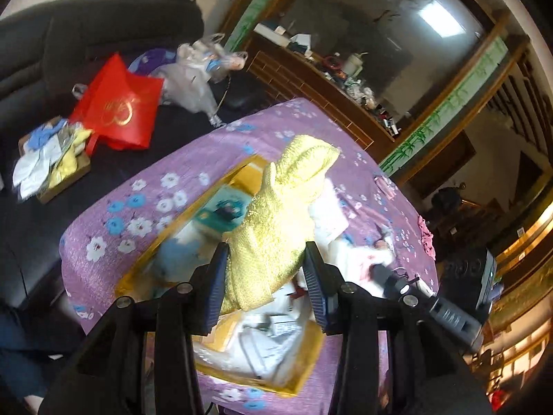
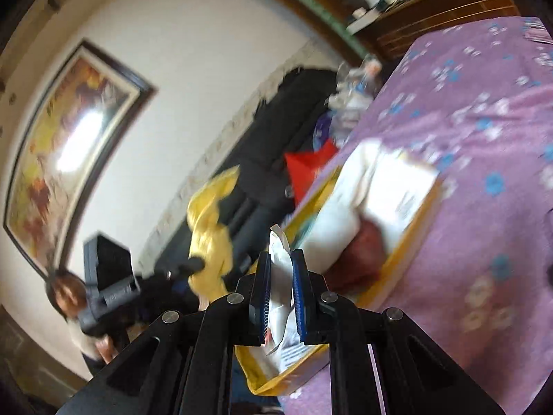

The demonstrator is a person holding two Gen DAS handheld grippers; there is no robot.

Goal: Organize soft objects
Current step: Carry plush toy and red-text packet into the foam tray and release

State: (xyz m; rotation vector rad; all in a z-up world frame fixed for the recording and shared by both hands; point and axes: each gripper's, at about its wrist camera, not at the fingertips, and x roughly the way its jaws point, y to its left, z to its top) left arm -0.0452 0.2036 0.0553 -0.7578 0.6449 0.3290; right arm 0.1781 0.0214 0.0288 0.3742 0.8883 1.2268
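My left gripper is shut on a yellow knitted cloth and holds it above a shallow yellow box of white packets and soft items on the purple floral table cover. My right gripper is shut on a white packet, above the near end of the same yellow box. In the right wrist view the left gripper shows at left with the yellow cloth hanging from it. The right gripper's body shows at the right of the left wrist view.
A dark sofa lies beyond the table with a red bag, clear plastic bags and a small box of cloths. A cluttered wooden cabinet stands behind. A framed picture hangs on the wall.
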